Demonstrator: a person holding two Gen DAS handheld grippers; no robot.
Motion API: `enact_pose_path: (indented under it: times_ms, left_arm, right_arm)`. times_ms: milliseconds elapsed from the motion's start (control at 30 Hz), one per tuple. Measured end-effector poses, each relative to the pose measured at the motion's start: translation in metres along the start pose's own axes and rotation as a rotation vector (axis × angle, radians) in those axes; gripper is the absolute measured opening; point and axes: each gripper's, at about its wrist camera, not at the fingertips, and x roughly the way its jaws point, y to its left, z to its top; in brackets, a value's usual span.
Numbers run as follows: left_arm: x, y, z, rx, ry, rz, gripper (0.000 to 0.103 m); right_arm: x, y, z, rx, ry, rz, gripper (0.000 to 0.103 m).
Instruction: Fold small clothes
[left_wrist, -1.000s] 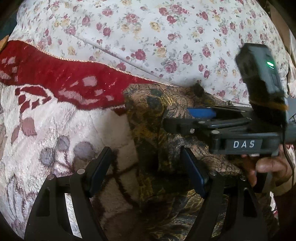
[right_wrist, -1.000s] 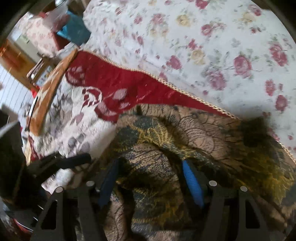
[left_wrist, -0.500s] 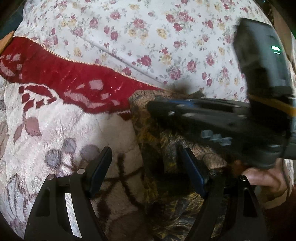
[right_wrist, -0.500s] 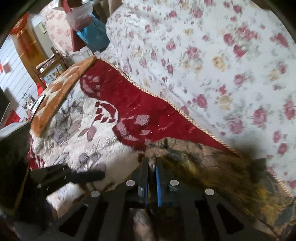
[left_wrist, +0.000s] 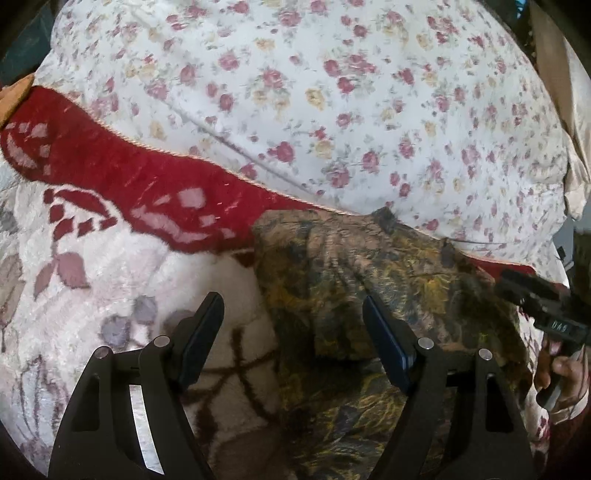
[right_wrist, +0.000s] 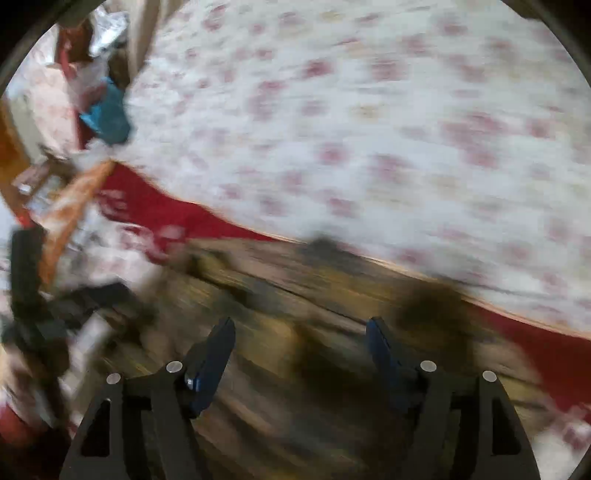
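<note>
Partly folded: brown-and-gold patterned garment (left_wrist: 369, 295) lying doubled on the bed's blanket (left_wrist: 110, 295), still lumpy. Left hand-held gripper (left_wrist: 293, 325) spread over its left edge, pinching nothing. Right hand-held gripper (right_wrist: 299, 347) opening, garment just ahead, unheld. More folds and smoothing likely left.

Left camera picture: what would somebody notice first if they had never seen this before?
Probably the bright red band of the fluffy blanket, sweeping across the left and middle. Behind it the white bedsheet with little roses fills the whole top. In front lies a dark brown and gold patterned garment, crumpled at the middle and right, with the open left gripper hanging just above its left edge.
</note>
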Motion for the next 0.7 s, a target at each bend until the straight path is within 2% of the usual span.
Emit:
enact_pose_path:
  times_ms: [67,100,167,233,267,333,367,467,533,567,633,700]
  left_arm:
    - [0.005,-0.005,-0.003,0.016,0.016,-0.003,0.078]
    - [0.011,-0.009,-0.006,0.028,0.037,0.011,0.078]
    - [0.022,-0.011,-0.011,0.038,0.08,0.047,0.078]
    - [0.033,-0.01,-0.017,0.046,0.115,0.081,0.078]
    - [0.032,-0.011,-0.018,0.052,0.101,0.084,0.078]
    - [0.032,-0.011,-0.017,0.053,0.102,0.087,0.078]
    - [0.032,-0.011,-0.017,0.05,0.101,0.085,0.078]
    - [0.032,-0.012,-0.017,0.052,0.101,0.085,0.078]
    - [0.032,-0.011,-0.017,0.053,0.1,0.087,0.078]
    - [0.032,-0.011,-0.017,0.056,0.1,0.088,0.078]
    - [0.032,-0.011,-0.017,0.058,0.101,0.086,0.078]
    - [0.031,-0.012,-0.018,0.056,0.101,0.084,0.078]
  right_arm:
    - [-0.009,-0.029,-0.023,0.047,0.021,-0.023,0.07]
    - [-0.009,-0.043,-0.034,0.068,0.042,-0.047,0.066]
    - [-0.005,-0.07,-0.052,0.083,0.07,-0.197,0.059]
    - [0.0,-0.108,-0.067,0.153,0.085,-0.342,0.053]
    - [0.0,-0.124,-0.072,0.209,0.081,-0.352,0.053]
    - [-0.01,-0.156,-0.083,0.389,0.052,-0.233,0.053]
    - [-0.015,-0.161,-0.085,0.412,0.04,-0.219,0.053]
    - [-0.038,-0.15,-0.079,0.35,-0.016,-0.271,0.053]
    - [-0.045,-0.145,-0.074,0.342,-0.034,-0.26,0.056]
    - [-0.045,-0.141,-0.069,0.342,-0.026,-0.254,0.059]
    - [-0.034,-0.144,-0.067,0.352,0.014,-0.253,0.079]
    - [-0.015,-0.145,-0.069,0.364,0.079,-0.232,0.079]
